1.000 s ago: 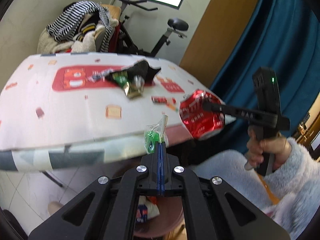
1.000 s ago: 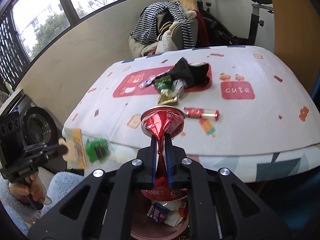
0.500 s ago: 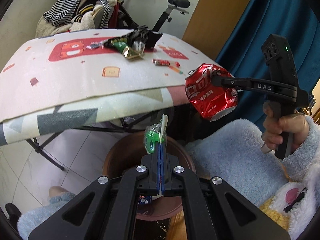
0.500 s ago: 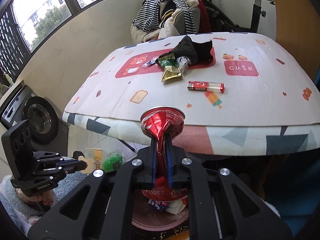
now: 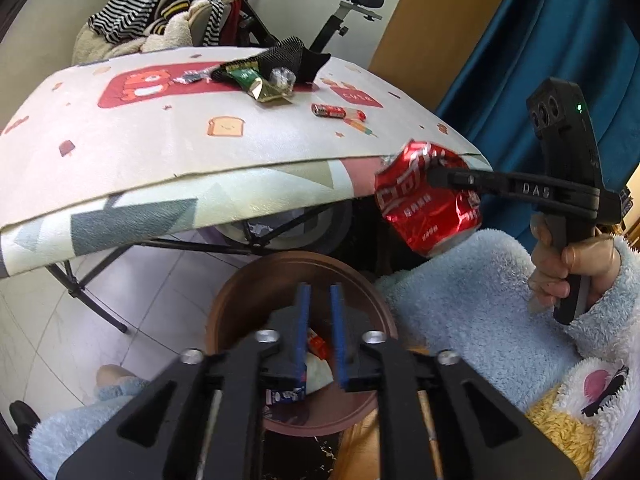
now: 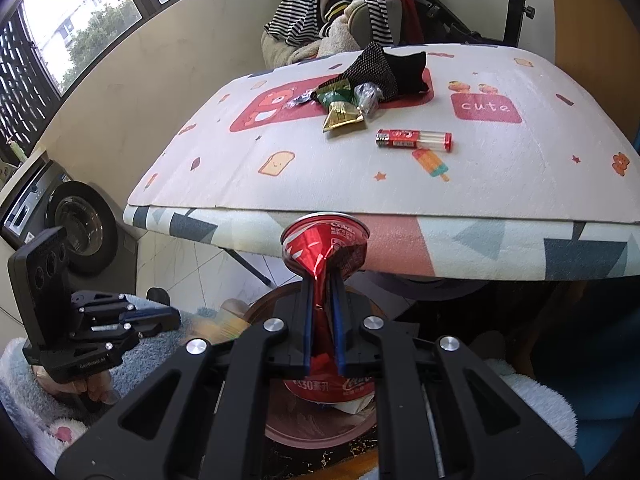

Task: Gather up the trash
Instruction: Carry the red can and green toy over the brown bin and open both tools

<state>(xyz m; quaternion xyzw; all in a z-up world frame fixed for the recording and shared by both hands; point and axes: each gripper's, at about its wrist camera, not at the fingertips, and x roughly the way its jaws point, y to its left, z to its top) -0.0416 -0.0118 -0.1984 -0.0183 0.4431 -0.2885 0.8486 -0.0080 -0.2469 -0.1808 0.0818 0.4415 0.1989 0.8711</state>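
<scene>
Left gripper (image 5: 320, 300): jaws parted by a narrow gap, nothing between the blue pads; positioned directly above the bin.
Right gripper (image 6: 322, 280): jaws closed on the crushed middle of the can; held in the air in front of the surface edge, above the bin.
Can (image 6: 325, 248): red, dented and pinched at the waist, open top rim facing the surface; in the left wrist view the can (image 5: 430, 196) hangs clear of the surface edge, just beside the bin's far right rim.
Bin (image 5: 224, 300): round, brown, standing on the floor below the front edge of the surface; holds wrappers and paper scraps.
Surface (image 6: 320, 184): covered with a white printed cloth carrying red panels and small cartoon motifs.
Trash remaining on surface: red tube wrapper (image 6: 414, 139) lying flat, apart from the others; gold foil packet (image 6: 344, 118) touching the green packet (image 6: 334, 96); clear crumpled plastic (image 6: 366, 94) just beside them.
Black cloth (image 6: 390, 68): lying behind the packets, near the far side.
Background: clothes pile (image 6: 336, 4) on a chair and an exercise bike behind the surface.
</scene>
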